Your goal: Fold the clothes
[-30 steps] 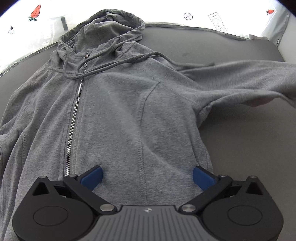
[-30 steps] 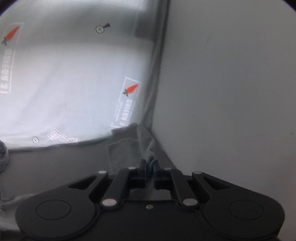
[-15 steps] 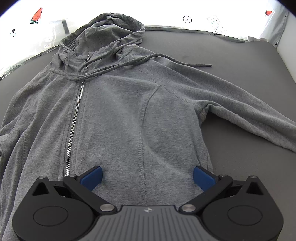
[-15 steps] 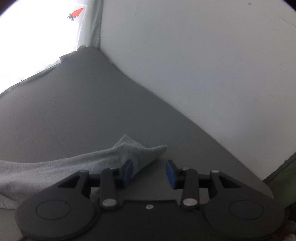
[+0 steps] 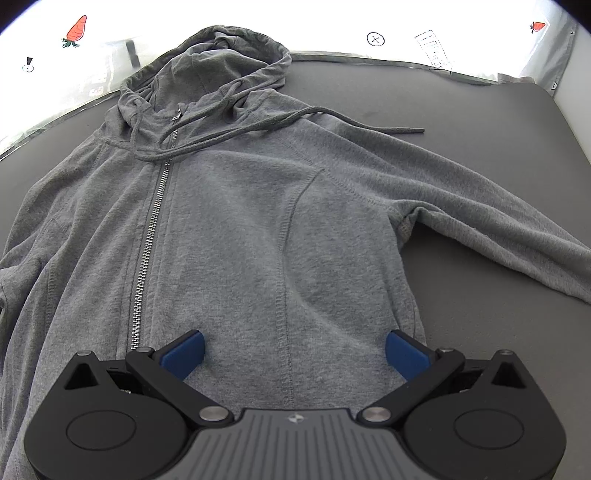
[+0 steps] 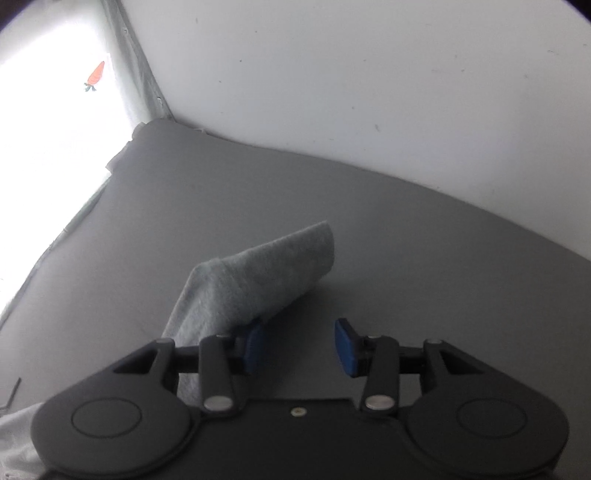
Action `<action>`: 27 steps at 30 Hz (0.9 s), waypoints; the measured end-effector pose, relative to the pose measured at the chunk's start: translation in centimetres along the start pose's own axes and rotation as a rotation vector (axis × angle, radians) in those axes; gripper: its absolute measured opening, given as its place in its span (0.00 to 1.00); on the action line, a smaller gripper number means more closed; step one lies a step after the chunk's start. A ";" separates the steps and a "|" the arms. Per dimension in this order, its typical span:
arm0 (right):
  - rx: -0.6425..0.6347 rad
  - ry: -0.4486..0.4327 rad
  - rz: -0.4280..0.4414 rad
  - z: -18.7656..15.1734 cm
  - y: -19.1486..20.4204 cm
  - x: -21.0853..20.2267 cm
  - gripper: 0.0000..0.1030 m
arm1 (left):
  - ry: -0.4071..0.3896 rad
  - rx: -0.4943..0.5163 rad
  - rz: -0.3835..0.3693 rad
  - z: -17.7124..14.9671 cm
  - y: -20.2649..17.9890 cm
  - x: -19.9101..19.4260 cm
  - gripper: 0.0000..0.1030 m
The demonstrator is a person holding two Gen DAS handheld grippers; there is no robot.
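Grey hoodie (image 5: 236,229) lies zipper-up across the dark mat (image 5: 480,122), hood toward the far edge. Left gripper (image 5: 293,349) hovers wide above the hem. Right gripper (image 6: 299,345) has just been opening, nothing pinched, cuff (image 6: 266,273) beside one pad. Soft, floppy, light; I'd grab cuff or shoulder seam.

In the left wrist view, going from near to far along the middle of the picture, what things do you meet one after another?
Left gripper, open → hoodie body → drawstring → hood → far edge of the dark table → white sheet with a carrot print.
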State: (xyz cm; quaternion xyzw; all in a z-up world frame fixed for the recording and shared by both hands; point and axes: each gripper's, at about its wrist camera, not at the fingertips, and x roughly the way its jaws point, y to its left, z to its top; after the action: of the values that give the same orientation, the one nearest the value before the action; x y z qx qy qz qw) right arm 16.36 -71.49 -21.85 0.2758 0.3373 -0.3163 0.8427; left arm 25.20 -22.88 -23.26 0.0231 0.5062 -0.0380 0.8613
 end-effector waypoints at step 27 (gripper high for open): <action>-0.387 -0.242 -0.247 -0.7 7.4 0.1 0.06 | -0.014 0.002 -0.002 -0.2 0.2 0.0 1.00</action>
State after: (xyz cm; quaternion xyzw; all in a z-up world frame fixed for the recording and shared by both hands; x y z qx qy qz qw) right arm 21.43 -66.30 -20.45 0.0263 0.3194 -0.3772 0.8689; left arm 25.03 -22.71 -23.38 0.0233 0.5002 -0.0398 0.8647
